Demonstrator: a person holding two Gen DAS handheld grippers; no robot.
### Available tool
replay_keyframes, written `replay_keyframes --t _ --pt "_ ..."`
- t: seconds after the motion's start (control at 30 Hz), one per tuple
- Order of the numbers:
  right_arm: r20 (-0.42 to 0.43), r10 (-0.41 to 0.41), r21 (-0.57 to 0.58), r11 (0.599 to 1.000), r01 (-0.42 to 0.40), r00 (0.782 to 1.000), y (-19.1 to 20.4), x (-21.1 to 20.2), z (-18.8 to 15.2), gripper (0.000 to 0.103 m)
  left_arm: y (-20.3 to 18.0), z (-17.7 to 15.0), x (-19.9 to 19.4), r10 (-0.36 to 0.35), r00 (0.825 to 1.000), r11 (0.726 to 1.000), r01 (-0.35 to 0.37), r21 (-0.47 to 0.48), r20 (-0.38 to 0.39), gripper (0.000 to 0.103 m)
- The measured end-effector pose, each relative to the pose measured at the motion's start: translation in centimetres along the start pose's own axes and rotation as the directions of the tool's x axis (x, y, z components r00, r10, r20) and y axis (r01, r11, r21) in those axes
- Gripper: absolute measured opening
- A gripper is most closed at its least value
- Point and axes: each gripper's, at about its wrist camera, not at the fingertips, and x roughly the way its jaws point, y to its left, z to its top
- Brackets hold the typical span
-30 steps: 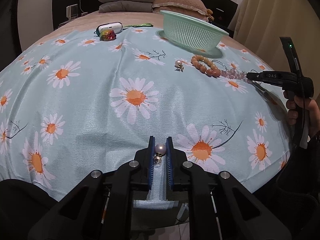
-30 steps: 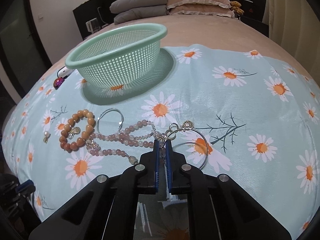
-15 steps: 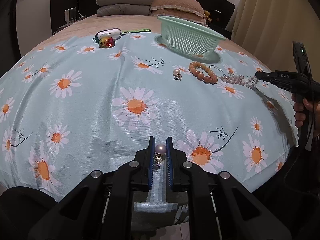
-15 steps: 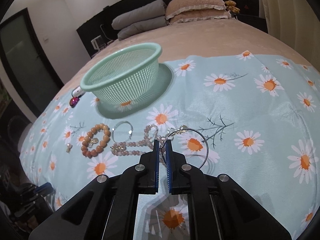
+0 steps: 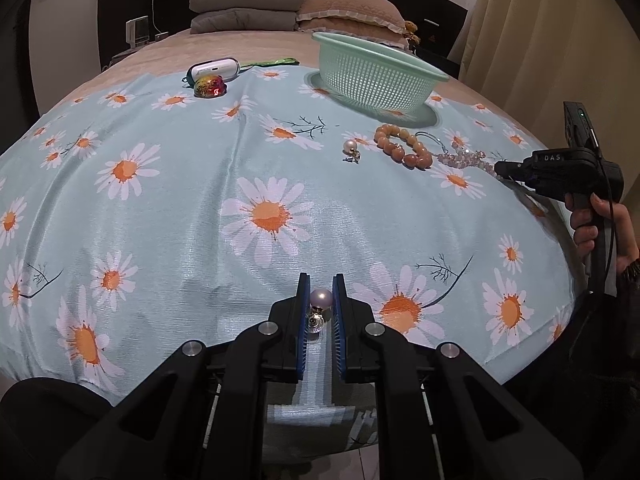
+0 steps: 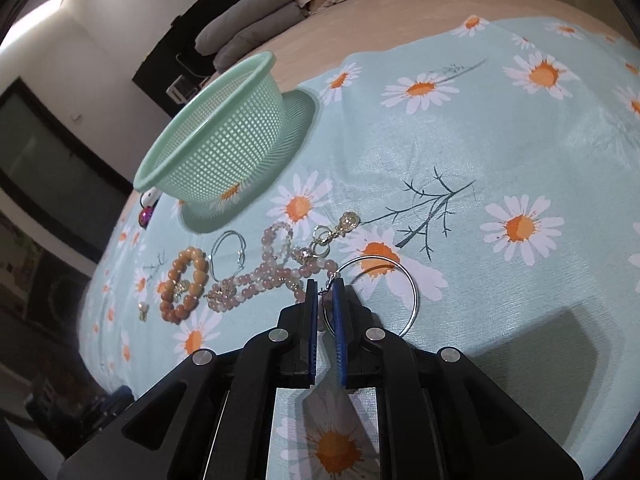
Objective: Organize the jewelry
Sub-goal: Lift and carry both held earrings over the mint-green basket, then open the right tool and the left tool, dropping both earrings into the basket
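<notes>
My left gripper (image 5: 321,280) is shut on a pearl earring (image 5: 321,298), low over the near part of the daisy cloth. My right gripper (image 6: 325,285) is shut on the hook of a large silver hoop earring (image 6: 416,296), which hangs to its right just above the cloth. Left of it lie a pink bead necklace (image 6: 256,280), an orange bead bracelet (image 6: 202,276), a small silver hoop (image 6: 211,258) and a gold charm (image 6: 344,224). A second pearl earring (image 5: 351,147) lies beside the bracelet (image 5: 412,159). The green mesh basket (image 5: 372,84) (image 6: 224,148) stands behind them.
A white case (image 5: 214,70) and a shiny multicoloured object (image 5: 210,86) sit at the cloth's far left. Pillows (image 5: 248,4) are stacked at the head of the bed. A curtain (image 5: 540,20) hangs at the right. A person's hand (image 5: 600,224) holds the right gripper (image 5: 500,168).
The right gripper has rolled and shifted, so its view is now tilted, and it carries the hoop earring with it. The left gripper and its pearl earring have stayed put.
</notes>
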Motion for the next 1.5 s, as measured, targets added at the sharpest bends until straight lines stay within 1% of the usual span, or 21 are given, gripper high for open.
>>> replay_keyframes --t 0.07,0.17,0.23,0.3,0.33,0.43,0.47,0.5,0.57,0.6,0.7,0.8,0.87,0.9,1.03,1.1,1.17,1.23,1.3,1.37,1.5 --pt "0.003 0.028 0.041 0.999 -0.029 1.000 -0.6 0.1 0.2 0.008 0.0 0.0 0.1 -0.001 1.000 1.000 0.001 0.000 -0.001 0.011" --pt "0.029 0.016 0.064 0.998 -0.018 0.999 -0.9 -0.4 0.2 0.008 -0.1 0.0 0.0 -0.007 1.000 1.000 0.007 0.004 0.001 0.011" --pt "0.031 0.020 0.068 0.997 -0.022 0.999 -1.2 -0.6 0.3 0.013 -0.1 0.0 0.0 -0.009 1.000 1.000 0.009 0.007 0.000 0.011" --pt "0.037 0.048 0.069 0.996 -0.050 0.998 -1.4 -0.6 0.2 0.022 -0.1 0.0 0.0 -0.005 1.000 1.000 0.005 0.008 -0.001 0.011" --pt "0.041 0.046 0.058 0.997 -0.049 0.998 -1.2 -0.7 0.1 0.023 -0.1 0.0 0.0 -0.004 1.000 1.000 0.004 0.007 -0.001 0.011" --pt "0.048 -0.002 0.021 1.000 0.001 0.999 -0.7 -0.8 0.0 0.019 0.1 0.1 0.0 -0.003 1.000 1.000 0.003 -0.001 0.001 0.011" --pt "0.050 -0.017 0.019 1.000 0.016 0.999 -0.6 -0.9 0.0 0.010 0.2 0.2 0.0 -0.005 1.000 1.000 0.005 -0.002 0.001 0.011" --pt "0.048 -0.030 0.021 0.999 0.029 0.998 -0.7 -0.9 -0.1 0.006 0.2 0.3 0.0 -0.007 1.000 1.000 0.007 -0.003 0.003 0.011" --pt "0.046 -0.033 0.026 0.999 0.032 0.998 -0.6 -1.3 0.0 0.006 0.0 0.9 -0.4 0.002 1.000 1.000 -0.002 0.015 0.014 0.011" --pt "0.057 -0.040 0.002 0.999 0.039 0.998 0.0 -1.8 0.1 0.006 -0.2 1.3 -0.6 0.008 1.000 0.999 -0.009 0.031 0.023 0.011" --pt "0.093 -0.018 -0.087 0.996 0.026 0.995 2.3 -3.5 0.8 0.006 -0.5 3.6 -1.2 0.014 0.998 0.998 -0.018 0.061 0.059 0.011" --pt "0.114 0.003 -0.166 0.986 0.016 0.993 4.9 -5.1 1.5 0.006 -0.8 6.9 -2.1 -0.003 0.994 0.996 -0.006 0.087 0.105 0.011" --pt "0.122 0.055 -0.200 0.979 -0.029 0.991 6.7 -6.0 2.3 0.006 -1.3 9.3 -2.7 0.009 0.989 0.992 -0.027 0.123 0.144 0.011" --pt "0.125 0.067 -0.223 0.974 -0.038 0.990 7.6 -6.4 2.7 0.006 -1.5 10.6 -3.0 0.006 0.987 0.990 -0.028 0.138 0.160 0.011" --pt "0.119 0.087 -0.302 0.952 -0.047 0.989 11.4 -6.8 4.7 0.005 -2.1 15.5 -3.8 -0.026 0.979 0.985 -0.010 0.172 0.204 0.011" --pt "0.114 0.073 -0.345 0.938 -0.030 0.991 13.2 -6.4 5.7 0.005 -2.5 17.8 -4.0 -0.028 0.971 0.982 -0.017 0.186 0.239 0.011" --pt "0.108 0.060 -0.374 0.927 -0.015 0.992 15.0 -5.7 7.0 0.005 -2.8 20.0 -3.5 -0.051 0.969 0.980 0.001 0.201 0.243 0.011" --pt "0.101 0.044 -0.397 0.918 0.000 0.994 16.3 -4.8 8.4 0.005 -3.2 21.9 -2.5 -0.094 0.972 0.976 0.048 0.211 0.214 0.011" --pt "0.094 0.037 -0.413 0.911 0.005 0.995 17.2 -3.5 9.7 0.005 -3.6 23.6 -1.1 -0.107 0.973 0.974 0.061 0.220 0.203 0.011" --pt "0.088 0.026 -0.425 0.905 0.014 0.996 17.7 -2.1 11.0 0.005 -4.0 25.0 0.6 -0.118 0.975 0.969 0.072 0.236 0.188 0.011" --pt "0.062 0.034 -0.421 0.907 -0.005 0.998 17.3 0.9 12.9 0.005 -4.5 26.8 4.5 -0.156 0.976 0.960 0.114 0.254 0.153 0.011"
